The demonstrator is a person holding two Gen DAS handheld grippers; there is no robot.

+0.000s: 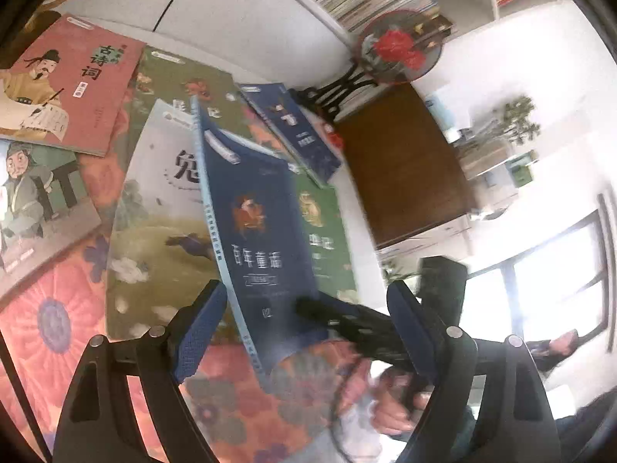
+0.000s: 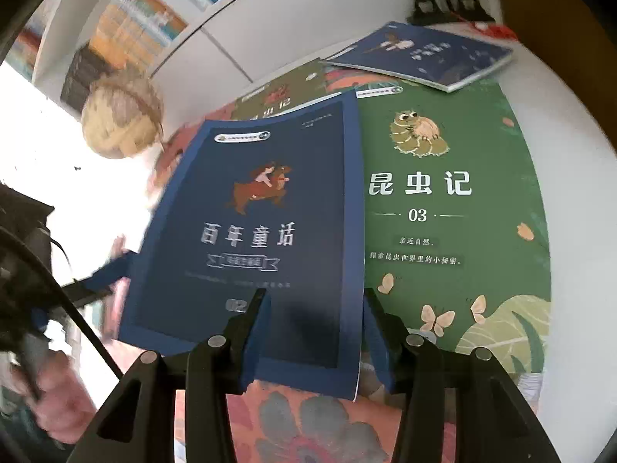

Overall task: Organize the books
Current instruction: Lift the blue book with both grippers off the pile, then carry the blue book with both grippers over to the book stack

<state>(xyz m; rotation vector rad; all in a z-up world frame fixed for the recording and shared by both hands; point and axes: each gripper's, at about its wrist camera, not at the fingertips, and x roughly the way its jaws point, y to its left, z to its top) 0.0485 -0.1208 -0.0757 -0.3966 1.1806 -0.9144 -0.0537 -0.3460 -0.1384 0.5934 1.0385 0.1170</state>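
A dark blue storybook (image 1: 258,231) (image 2: 262,212) is tilted up off the other books. My right gripper (image 2: 314,293) (image 1: 347,320) is shut on its lower right corner, with one pad on the cover and the other at the book's right edge. My left gripper (image 1: 306,289) stands wide open around the book's lower part, and its left pad (image 1: 200,332) is close to the light blue spine without pressing on it. Under and beside the raised book lie a green insect book (image 2: 443,193) and a white rabbit book (image 1: 162,200).
More books lie on the floral cloth (image 2: 308,424): a pink poetry book (image 1: 73,77), a second green one (image 1: 181,77) and another dark blue one (image 2: 424,54). Behind stand a red fan on a black stand (image 1: 397,46), filled shelves (image 2: 135,19) and a woven ball (image 2: 123,115).
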